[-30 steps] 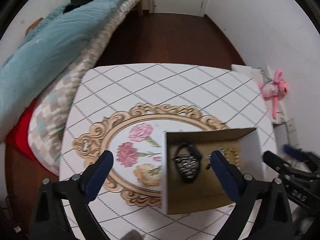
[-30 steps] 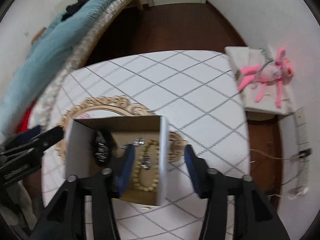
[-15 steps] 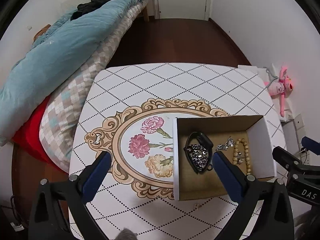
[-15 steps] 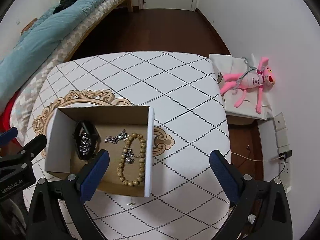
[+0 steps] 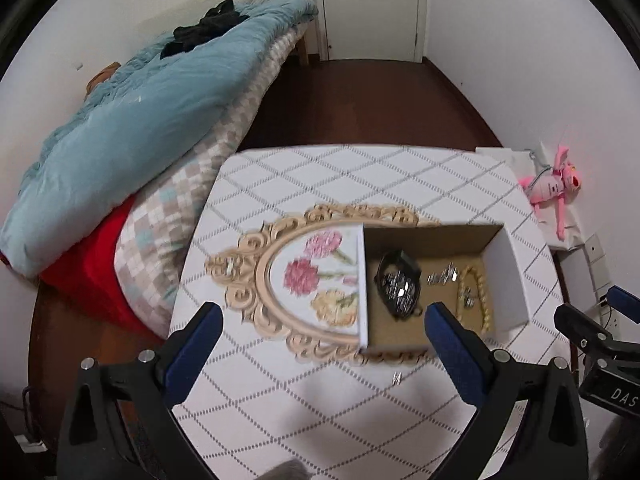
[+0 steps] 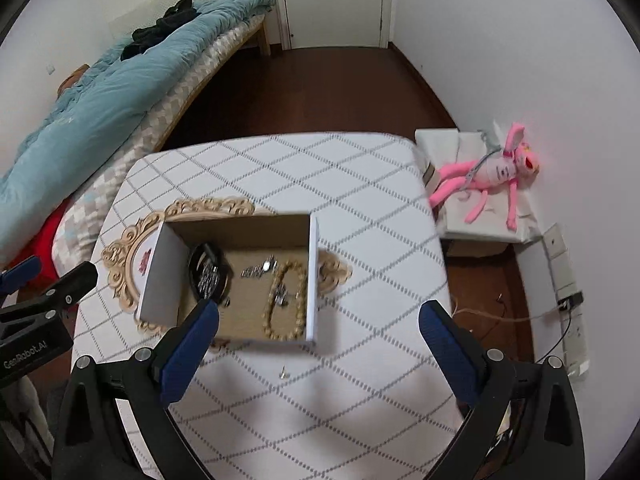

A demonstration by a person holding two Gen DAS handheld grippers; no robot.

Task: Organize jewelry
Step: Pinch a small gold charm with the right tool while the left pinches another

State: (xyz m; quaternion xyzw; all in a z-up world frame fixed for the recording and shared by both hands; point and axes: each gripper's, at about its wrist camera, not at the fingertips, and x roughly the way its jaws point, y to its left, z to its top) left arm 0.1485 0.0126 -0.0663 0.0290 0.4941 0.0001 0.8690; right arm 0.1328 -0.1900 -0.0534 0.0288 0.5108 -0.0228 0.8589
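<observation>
An open cardboard box stands on the white diamond-patterned table. Inside lie a black watch-like piece, small silver pieces and a beige bead bracelet. One small silver piece lies on the table in front of the box. My left gripper is open and empty, above the table's near side. My right gripper is open and empty, above the table in front of the box.
A gold oval floral print decorates the table under the box. A bed with a blue quilt lies left. A pink plush toy rests on a white stand at the right wall. Dark wood floor lies beyond.
Both grippers have pulled back and up from the box. My right gripper, narrow around the box's right wall a second ago, has opened wide.
</observation>
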